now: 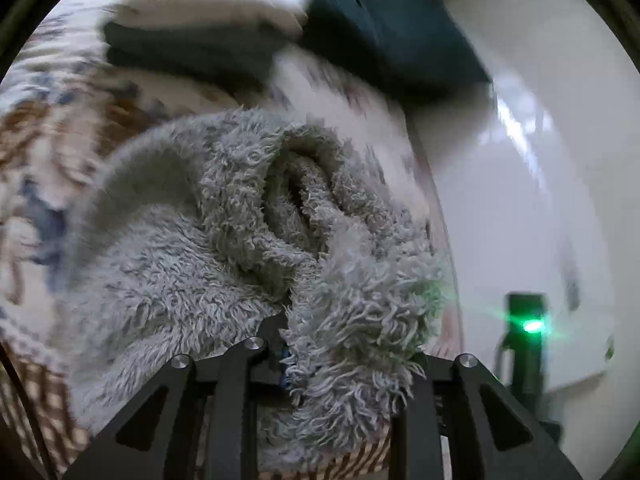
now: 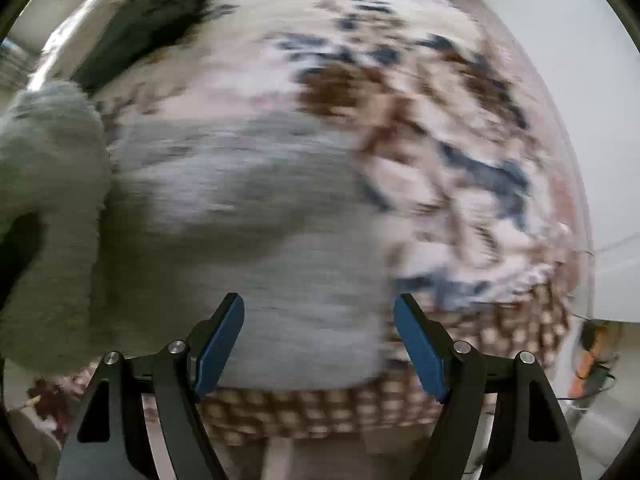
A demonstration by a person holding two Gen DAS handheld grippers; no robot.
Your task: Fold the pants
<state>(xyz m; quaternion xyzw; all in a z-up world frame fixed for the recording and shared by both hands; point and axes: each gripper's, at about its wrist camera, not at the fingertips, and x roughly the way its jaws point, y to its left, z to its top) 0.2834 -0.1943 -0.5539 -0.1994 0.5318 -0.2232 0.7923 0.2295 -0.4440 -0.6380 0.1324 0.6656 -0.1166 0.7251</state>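
Note:
The pants are grey, fluffy fleece. In the left wrist view my left gripper [image 1: 316, 344] is shut on a bunched fold of the pants [image 1: 224, 240], which drapes over its fingers and hides the fingertips. In the right wrist view the rest of the pants [image 2: 248, 232] lie on a floral bedspread [image 2: 460, 128], blurred by motion. My right gripper [image 2: 320, 344] is open and empty, its blue pads [image 2: 220, 344] just above the near edge of the pants. A lifted grey part [image 2: 44, 184] rises at the left.
A stack of folded clothes, white on dark grey [image 1: 200, 36], lies at the back, with a dark teal item [image 1: 384, 32] beside it. A dark garment [image 2: 148, 20] lies at the far left. The bed edge has a checkered border [image 2: 320, 412]. A device with a green light [image 1: 528, 324] stands right.

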